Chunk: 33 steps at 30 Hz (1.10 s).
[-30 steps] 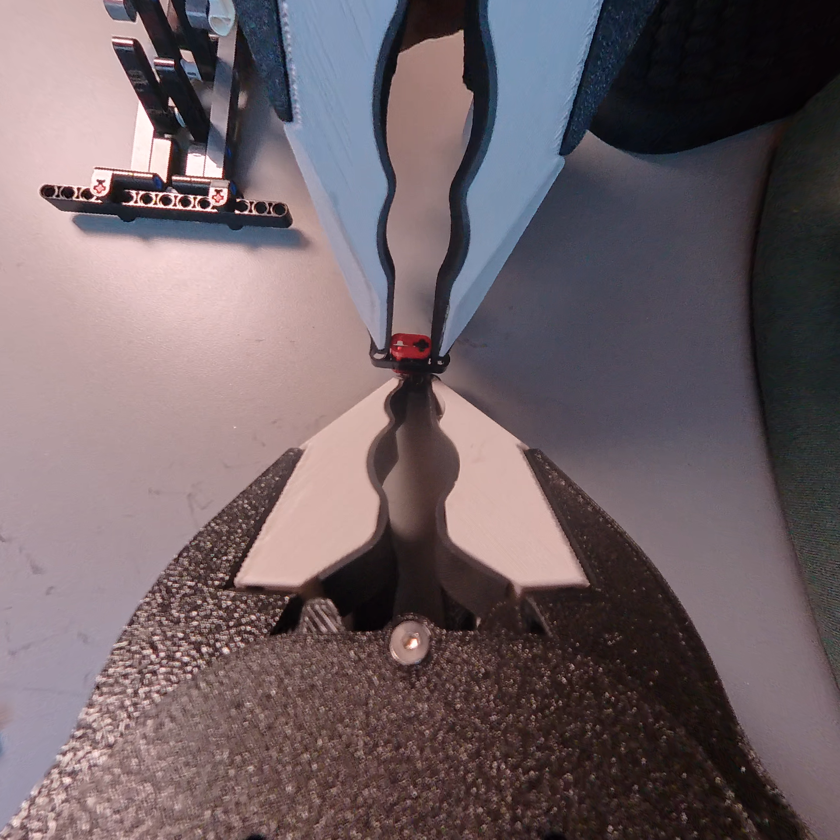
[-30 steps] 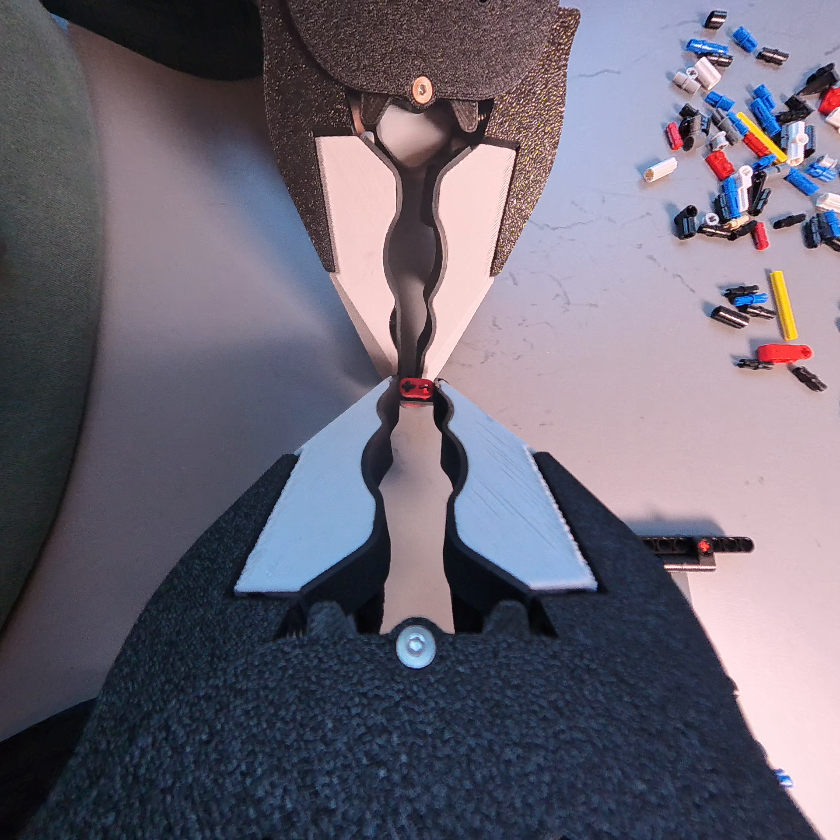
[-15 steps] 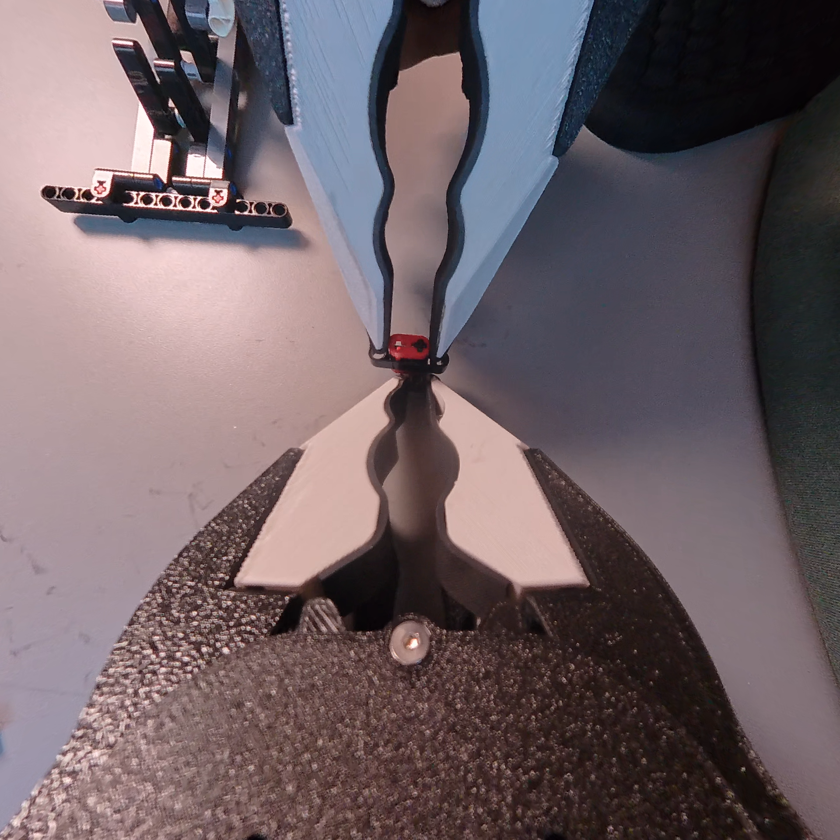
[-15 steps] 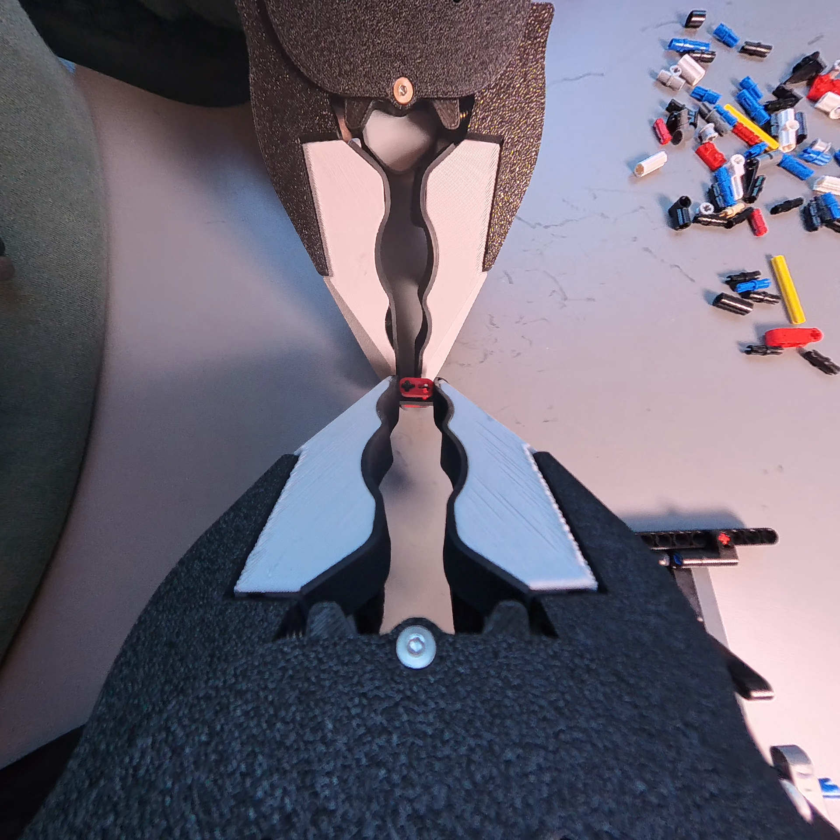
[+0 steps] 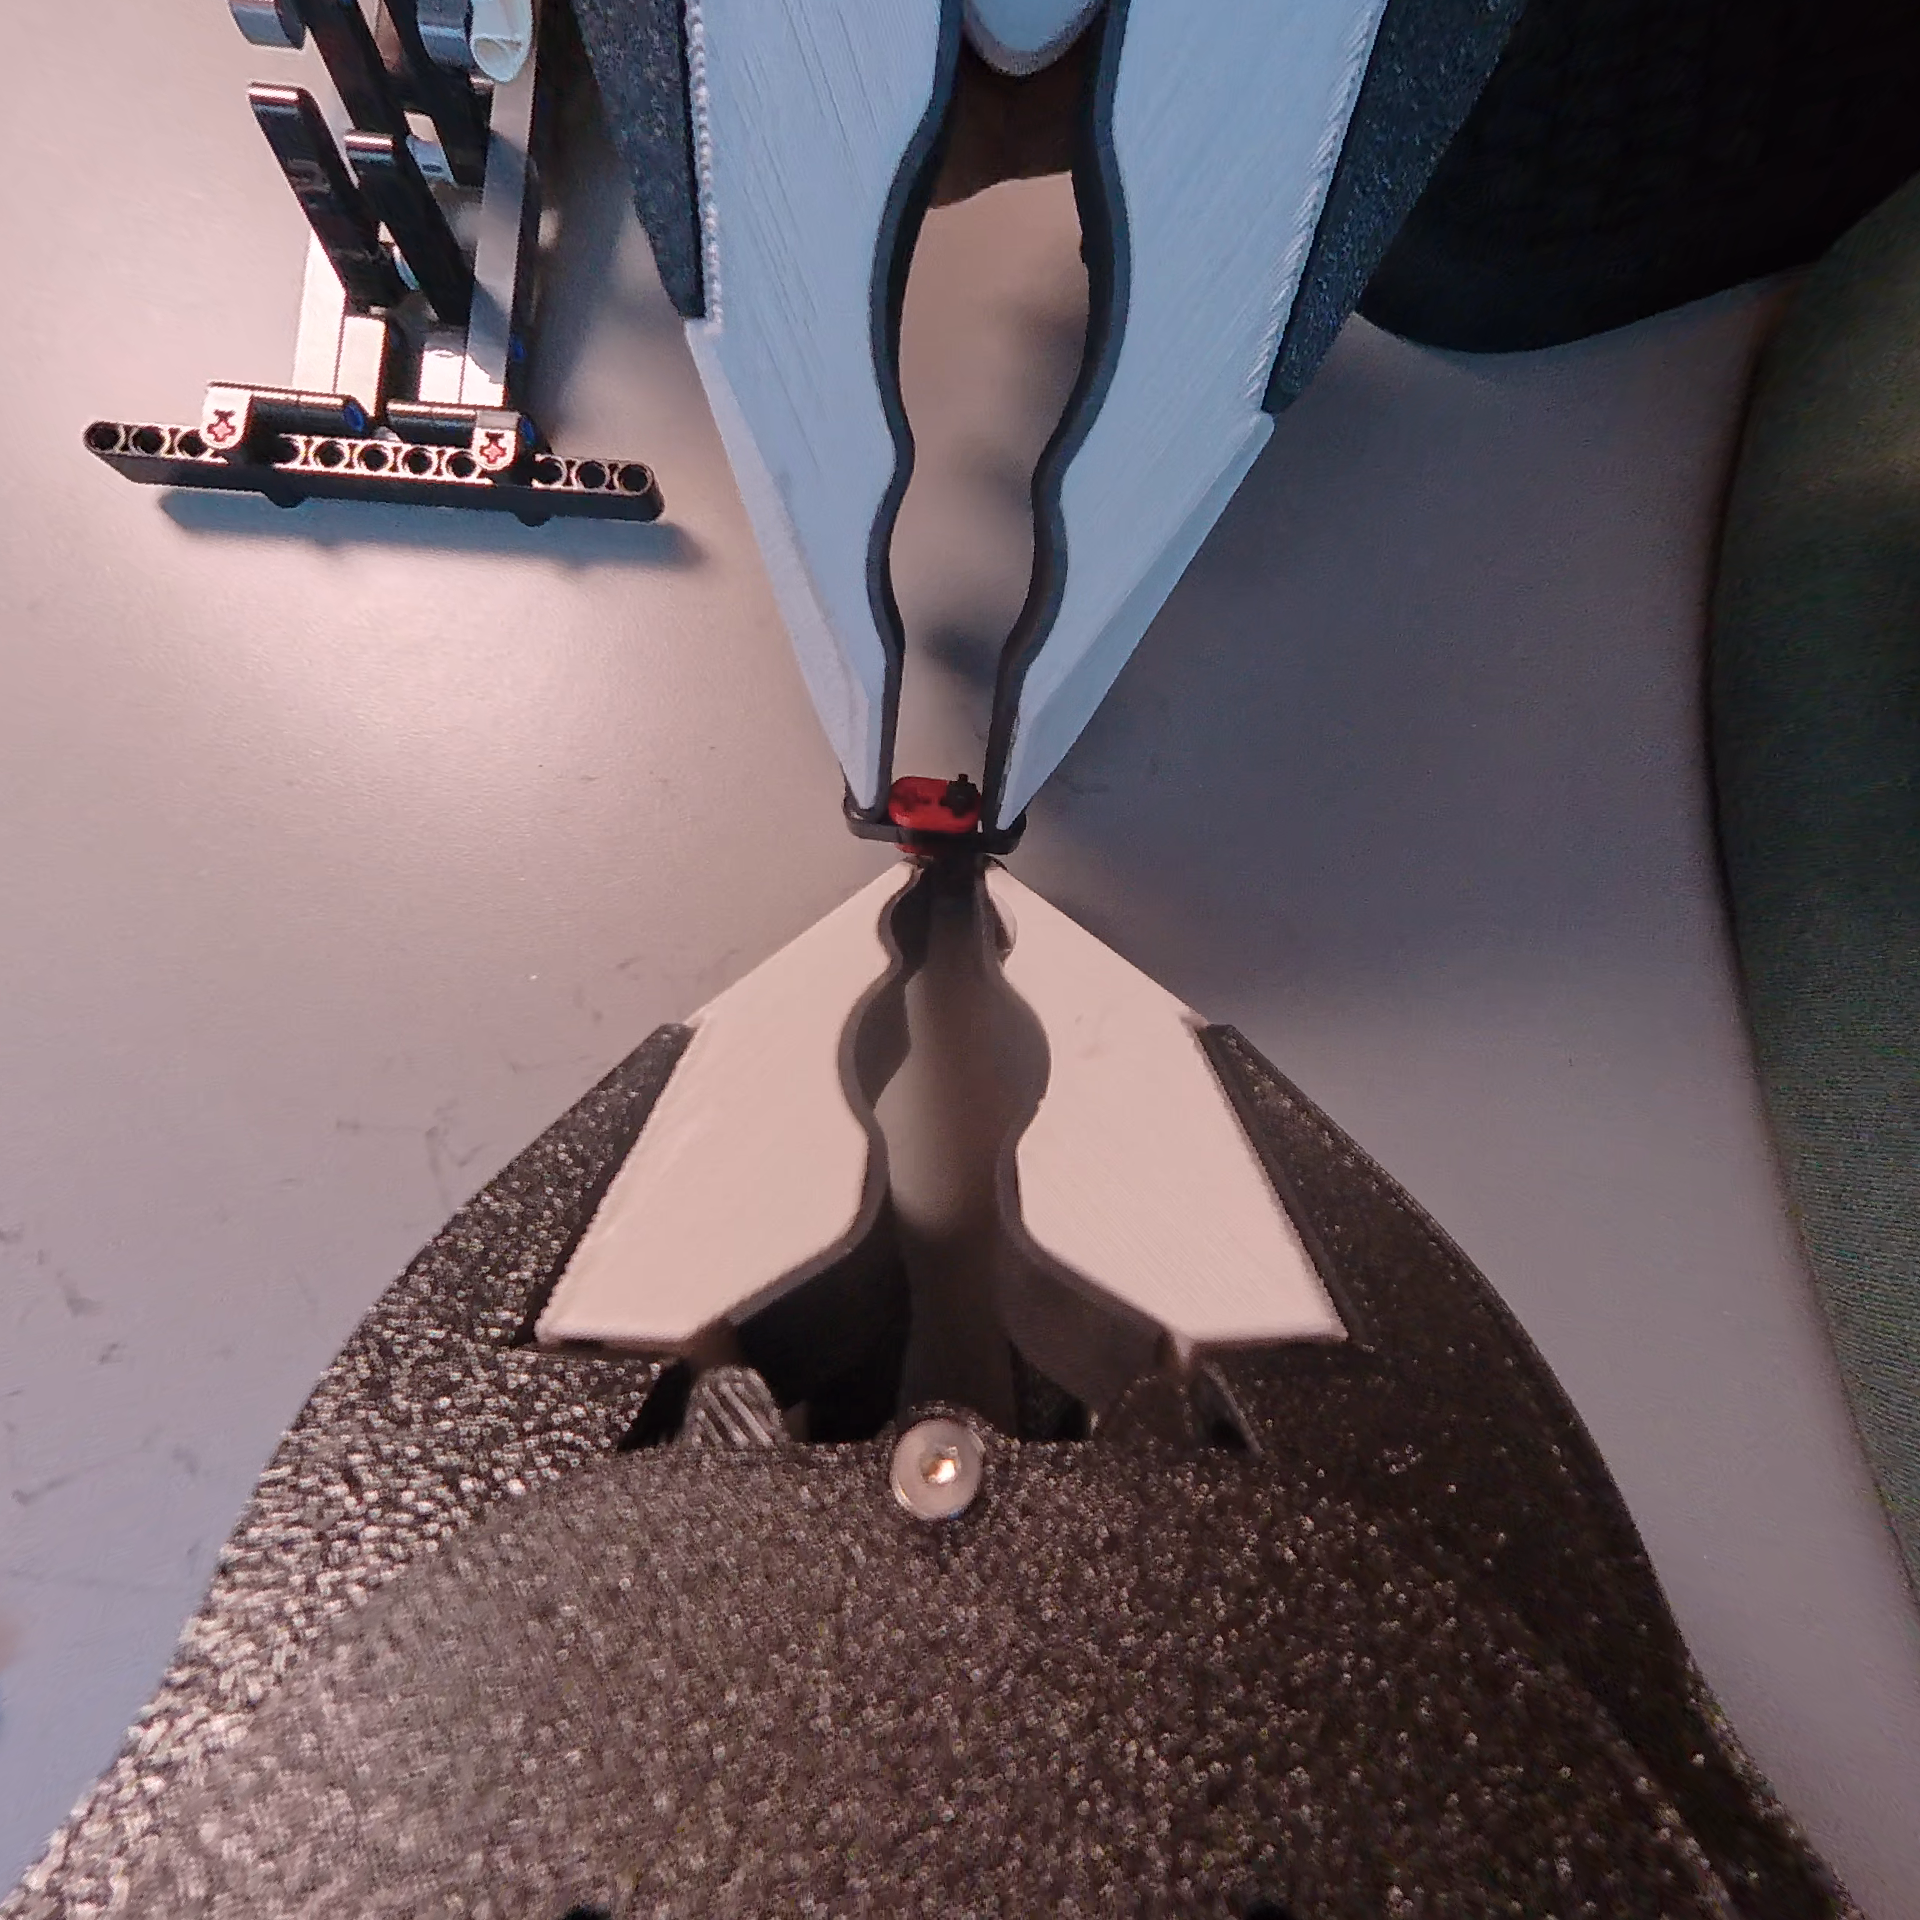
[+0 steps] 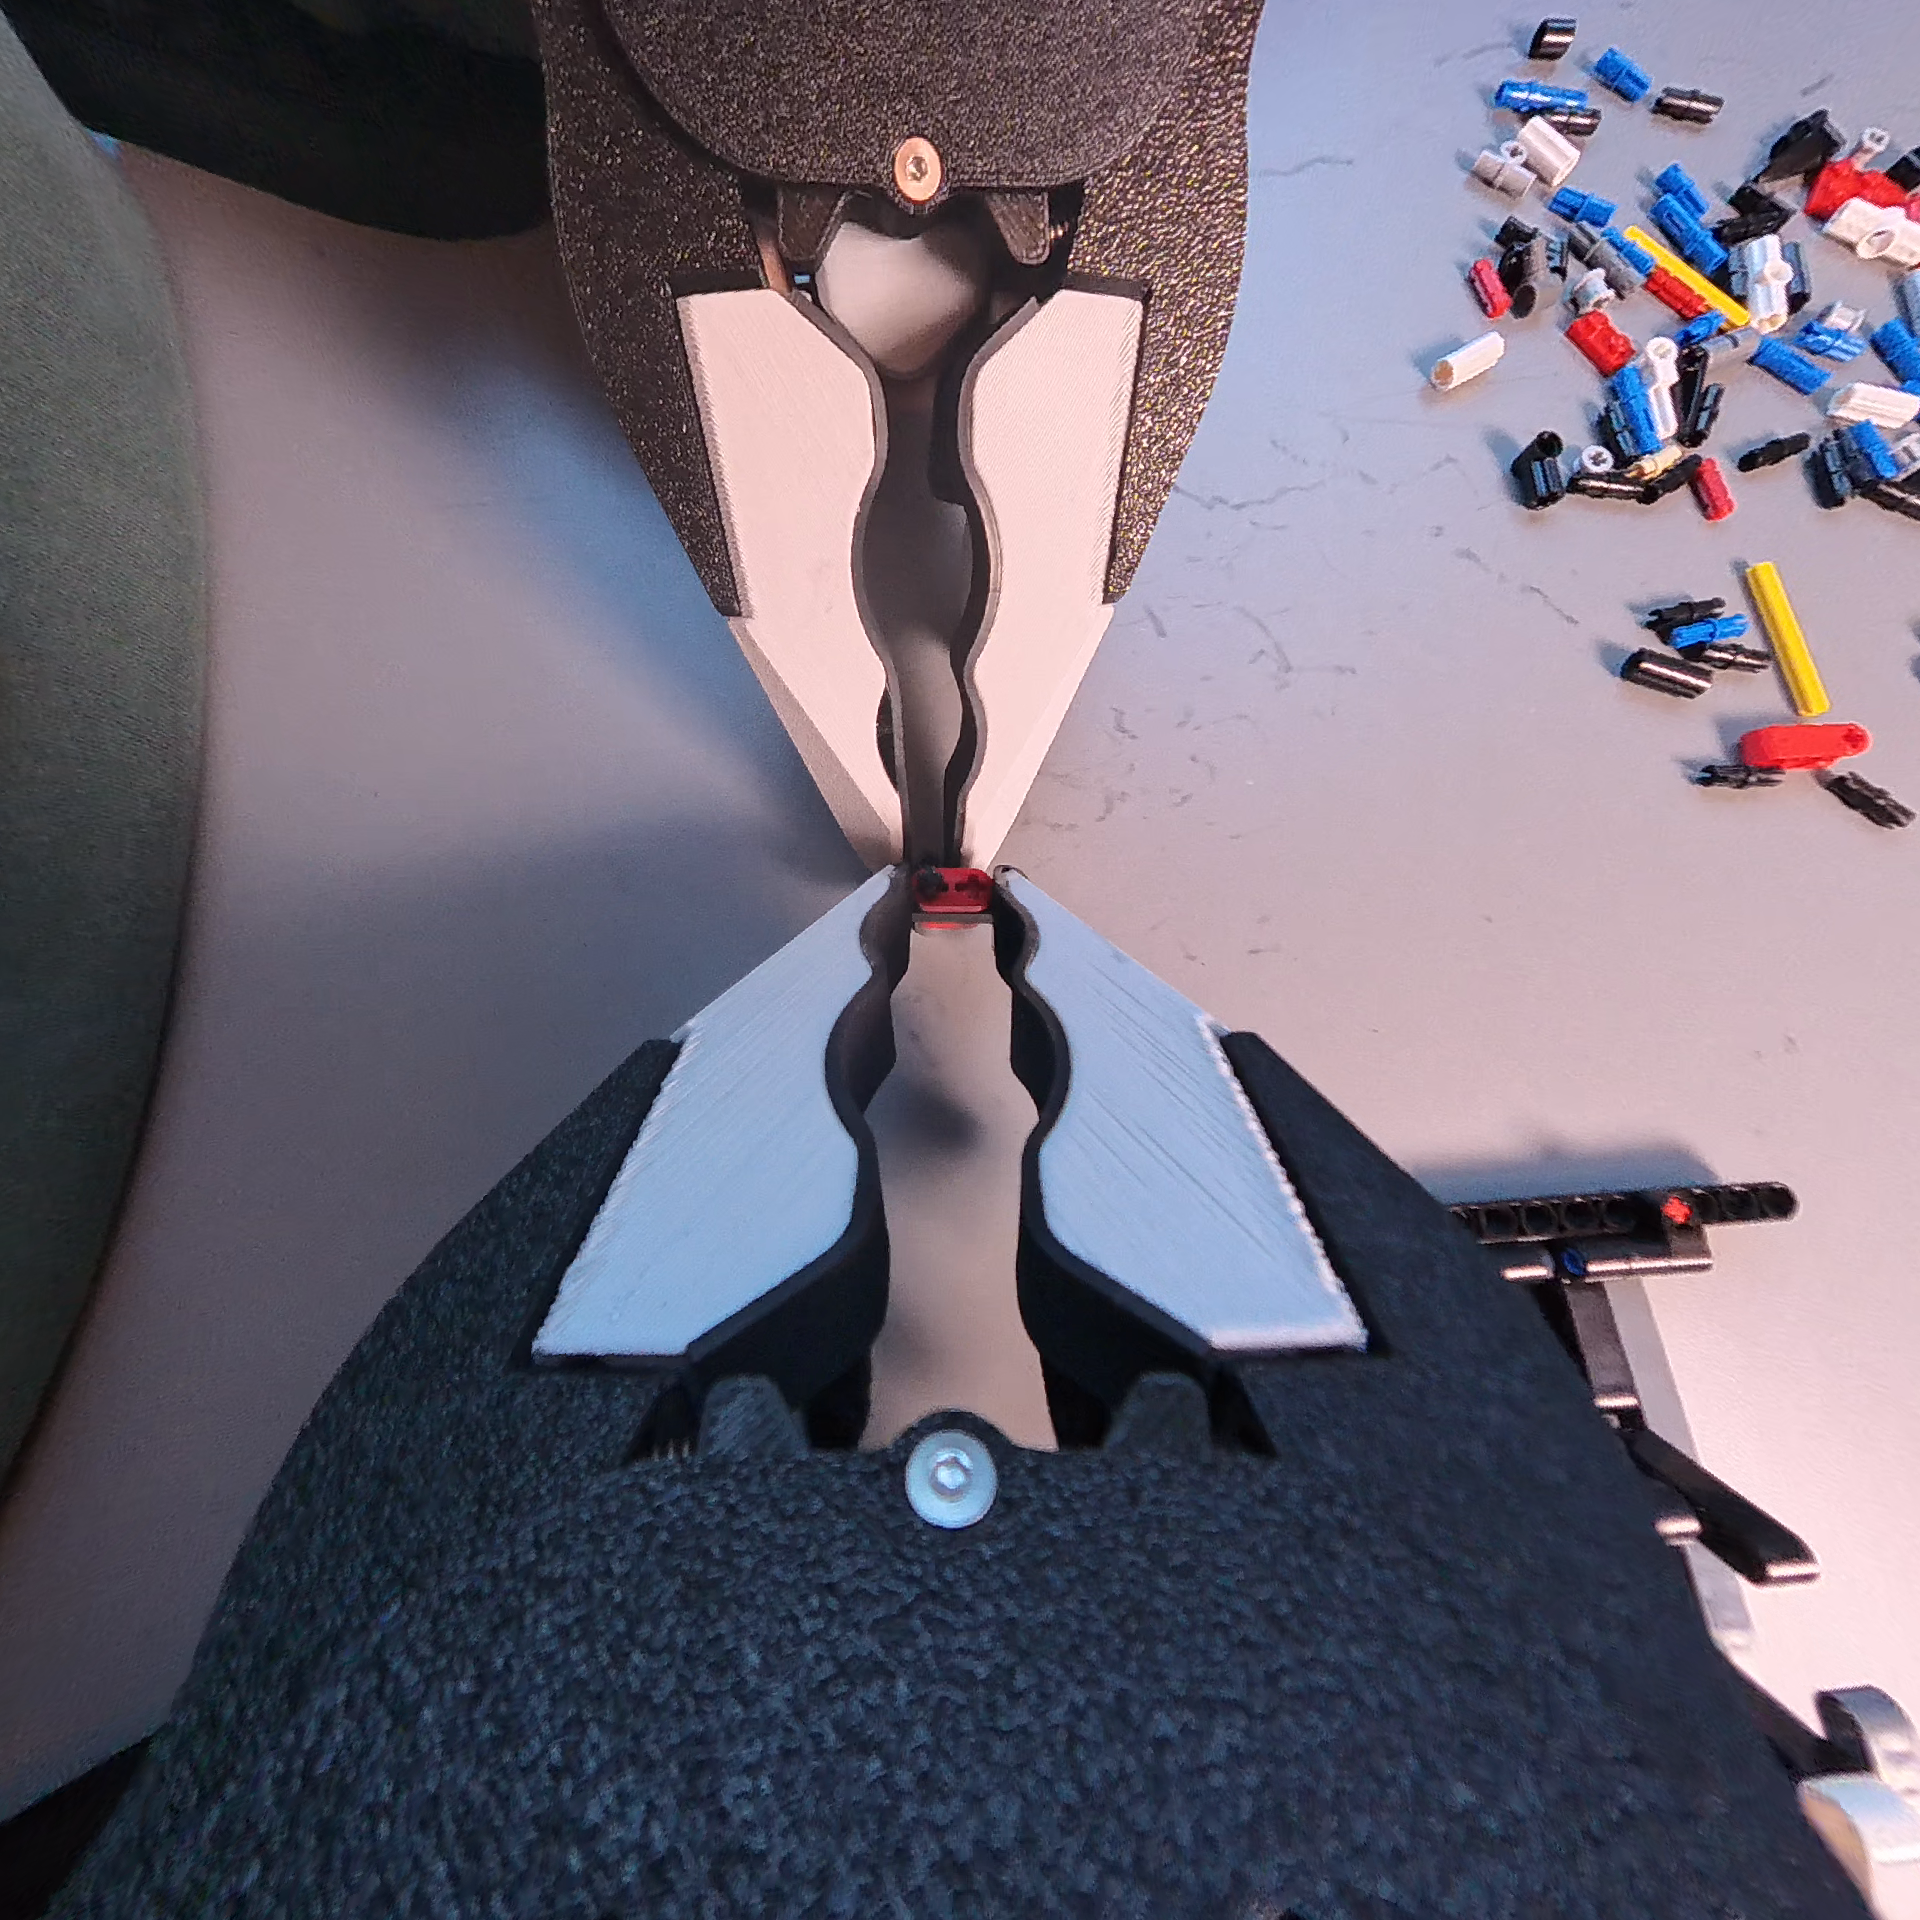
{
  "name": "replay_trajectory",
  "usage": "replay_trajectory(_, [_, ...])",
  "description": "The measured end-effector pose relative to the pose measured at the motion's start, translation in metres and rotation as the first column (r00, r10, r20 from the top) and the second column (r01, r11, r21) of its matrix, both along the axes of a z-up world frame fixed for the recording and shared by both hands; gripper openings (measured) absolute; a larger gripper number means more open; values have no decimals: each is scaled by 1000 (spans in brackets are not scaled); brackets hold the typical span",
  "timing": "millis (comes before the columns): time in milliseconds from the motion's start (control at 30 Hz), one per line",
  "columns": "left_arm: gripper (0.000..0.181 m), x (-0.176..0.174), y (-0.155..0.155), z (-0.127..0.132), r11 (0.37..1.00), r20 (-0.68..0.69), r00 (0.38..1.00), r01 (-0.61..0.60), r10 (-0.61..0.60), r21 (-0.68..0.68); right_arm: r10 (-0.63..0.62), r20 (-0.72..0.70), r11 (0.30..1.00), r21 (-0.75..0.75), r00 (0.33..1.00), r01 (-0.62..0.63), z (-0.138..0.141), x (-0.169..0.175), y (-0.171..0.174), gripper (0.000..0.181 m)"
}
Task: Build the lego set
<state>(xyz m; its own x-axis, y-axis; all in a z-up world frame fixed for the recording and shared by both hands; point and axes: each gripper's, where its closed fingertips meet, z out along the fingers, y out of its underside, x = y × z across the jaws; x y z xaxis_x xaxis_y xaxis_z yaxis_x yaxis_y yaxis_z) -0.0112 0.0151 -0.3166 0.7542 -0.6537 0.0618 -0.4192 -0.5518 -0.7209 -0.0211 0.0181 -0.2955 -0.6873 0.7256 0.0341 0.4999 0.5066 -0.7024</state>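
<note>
Red piece (image 6: 950, 891) pinched by right gripper (image 6: 952, 902); left gripper (image 5: 943, 871) nipped on a black pin, I think, at 12 o'clock. Misalignment could pop it loose.

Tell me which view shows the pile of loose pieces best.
The right wrist view. The pile of loose pieces lies in plain sight at its upper right on the table: blue, black, red, white and yellow parts. The left wrist view shows none of it, only the black frame.
</note>
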Motion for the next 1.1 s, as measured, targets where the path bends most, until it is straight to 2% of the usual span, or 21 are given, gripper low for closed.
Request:
replay_trajectory(167, [8,0,0,0,1000,-8,1000,0,0,7,-42,-14,998,-48,999,41,6,2,1,24])
replay_trajectory(267, [8,0,0,0,1000,-3,1000,0,0,2,-52,-42,998,-25,998,51,10,3,1,19])
replay_trajectory(367, [8,0,0,0,1000,-2,1000,1,-1,2,-70,-9,997,13,997,71,3,2,2,13])
replay_trajectory(500, [8,0,0,0,1000,-8,1000,1,-1,7,-71,29,997,21,997,71,3,2,2,13])
replay_trajectory(667, [7,0,0,0,1000,-11,1000,3,-2,9,-35,55,994,105,998,29,3,2,1,12])
replay_trajectory(933, [7,0,0,0,1000,-8,1000,4,-4,6,-43,68,997,74,997,37,9,0,-2,13])
replay_trajectory(1100, [7,0,0,0,1000,-10,1000,6,-6,8,-29,101,996,92,994,19,3,2,-2,6])
